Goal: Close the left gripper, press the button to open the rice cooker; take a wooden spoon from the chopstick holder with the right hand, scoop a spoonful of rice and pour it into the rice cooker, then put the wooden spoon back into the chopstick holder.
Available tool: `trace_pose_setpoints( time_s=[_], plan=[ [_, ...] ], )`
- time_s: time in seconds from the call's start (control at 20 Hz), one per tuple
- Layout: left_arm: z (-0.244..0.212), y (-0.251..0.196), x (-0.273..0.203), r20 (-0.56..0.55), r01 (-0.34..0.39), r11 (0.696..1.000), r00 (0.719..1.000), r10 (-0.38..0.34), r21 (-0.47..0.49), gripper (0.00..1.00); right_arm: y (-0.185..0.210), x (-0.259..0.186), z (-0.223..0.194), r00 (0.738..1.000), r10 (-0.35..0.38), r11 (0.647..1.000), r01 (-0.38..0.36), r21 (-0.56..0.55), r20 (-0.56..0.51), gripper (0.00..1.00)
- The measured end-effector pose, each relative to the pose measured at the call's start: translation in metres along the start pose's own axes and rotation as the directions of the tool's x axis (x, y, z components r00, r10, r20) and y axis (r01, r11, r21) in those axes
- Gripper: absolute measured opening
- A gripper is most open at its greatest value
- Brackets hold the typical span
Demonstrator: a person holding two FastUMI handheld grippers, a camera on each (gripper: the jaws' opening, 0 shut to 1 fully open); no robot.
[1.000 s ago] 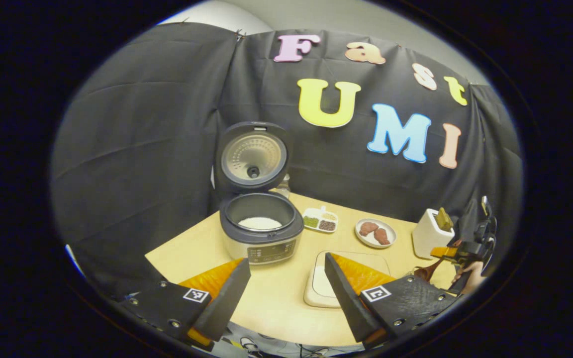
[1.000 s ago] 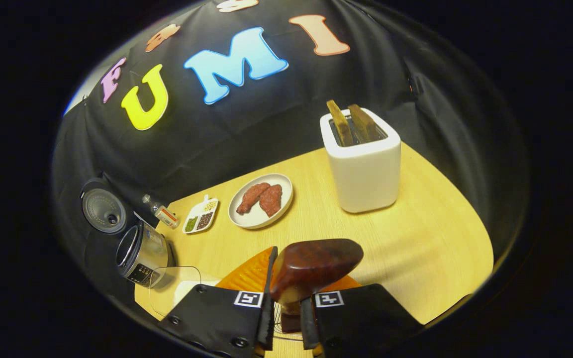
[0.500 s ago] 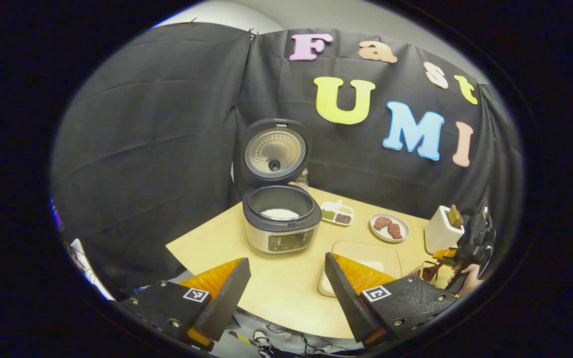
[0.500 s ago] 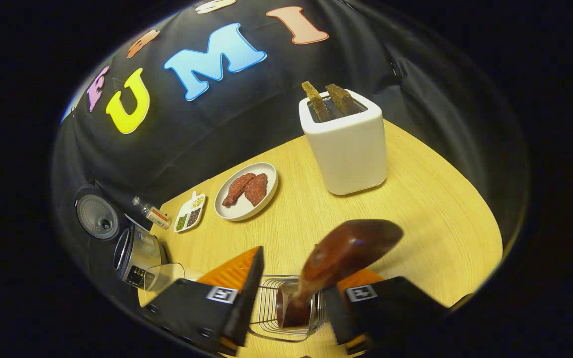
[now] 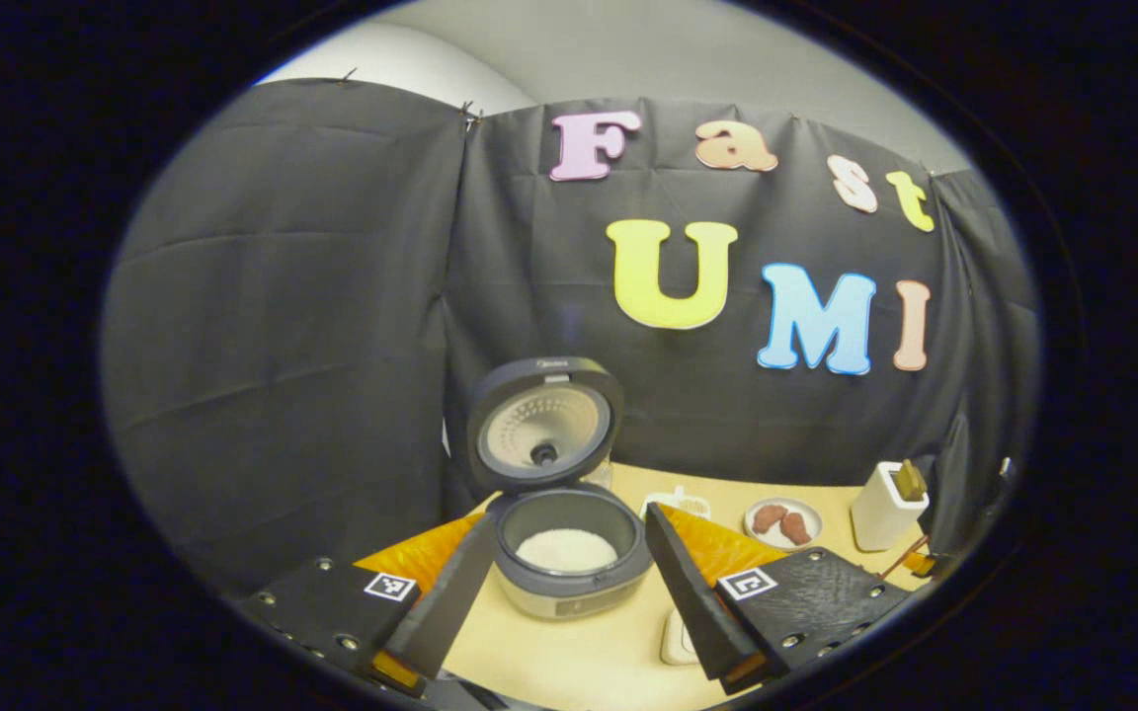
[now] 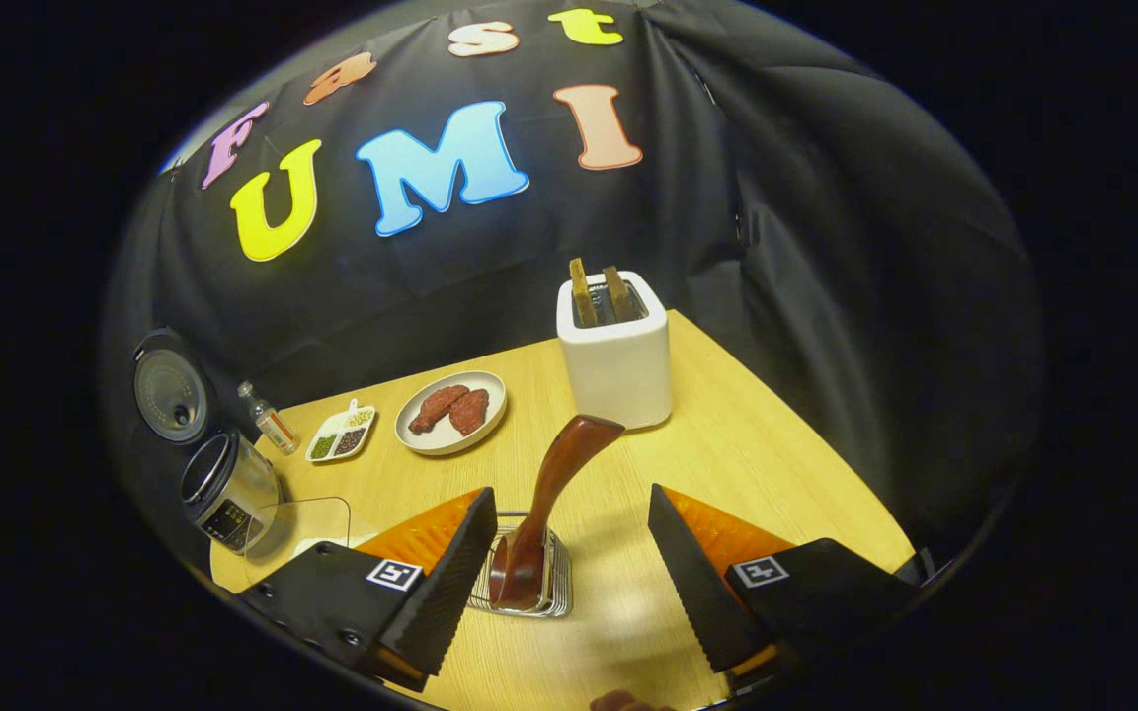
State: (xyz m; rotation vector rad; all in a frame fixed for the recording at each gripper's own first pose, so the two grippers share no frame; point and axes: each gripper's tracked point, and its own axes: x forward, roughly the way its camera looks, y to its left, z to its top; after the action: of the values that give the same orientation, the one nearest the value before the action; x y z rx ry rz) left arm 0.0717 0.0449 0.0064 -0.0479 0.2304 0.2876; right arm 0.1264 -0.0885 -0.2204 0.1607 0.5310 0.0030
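Note:
In the right gripper view the dark wooden spoon (image 6: 557, 484) stands with its bowl down in the wire chopstick holder (image 6: 529, 588) and leans to the right. My right gripper (image 6: 569, 494) is open, one finger on each side of the holder, touching neither it nor the spoon. The rice cooker (image 5: 569, 578) stands with its lid (image 5: 544, 425) raised and white rice (image 5: 564, 548) in the pot. My left gripper (image 5: 567, 513) is open in front of the cooker and holds nothing. The cooker (image 6: 228, 484) also appears at the far left of the right gripper view.
A white toaster (image 6: 616, 355) with two slices stands at the back of the wooden table (image 6: 786, 474). A plate (image 6: 492, 390) of meat pieces, a divided seed dish (image 6: 340, 434) and a small bottle (image 6: 268, 420) sit behind. A clear rice box (image 6: 297, 523) stands beside the cooker.
My right gripper opened and let go of the spoon, which now stands in the holder, then drew back. My left gripper pulled back and lower, still open.

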Motion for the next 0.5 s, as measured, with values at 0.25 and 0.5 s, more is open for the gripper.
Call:
trace_pose_setpoints(
  time_s=[0.25,0.5],
  plan=[
    [0.071,0.020,0.086,0.075,0.095,0.995,0.993,-0.097,0.018,0.95,-0.003,-0.070,0.006,0.993,-0.095,0.994,0.098,-0.044,0.076,0.98],
    [0.112,0.031,0.178,0.057,0.156,0.988,0.986,-0.155,-0.007,0.94,0.007,-0.126,0.013,0.970,-0.187,0.979,0.196,-0.049,0.154,0.98]
  ],
)
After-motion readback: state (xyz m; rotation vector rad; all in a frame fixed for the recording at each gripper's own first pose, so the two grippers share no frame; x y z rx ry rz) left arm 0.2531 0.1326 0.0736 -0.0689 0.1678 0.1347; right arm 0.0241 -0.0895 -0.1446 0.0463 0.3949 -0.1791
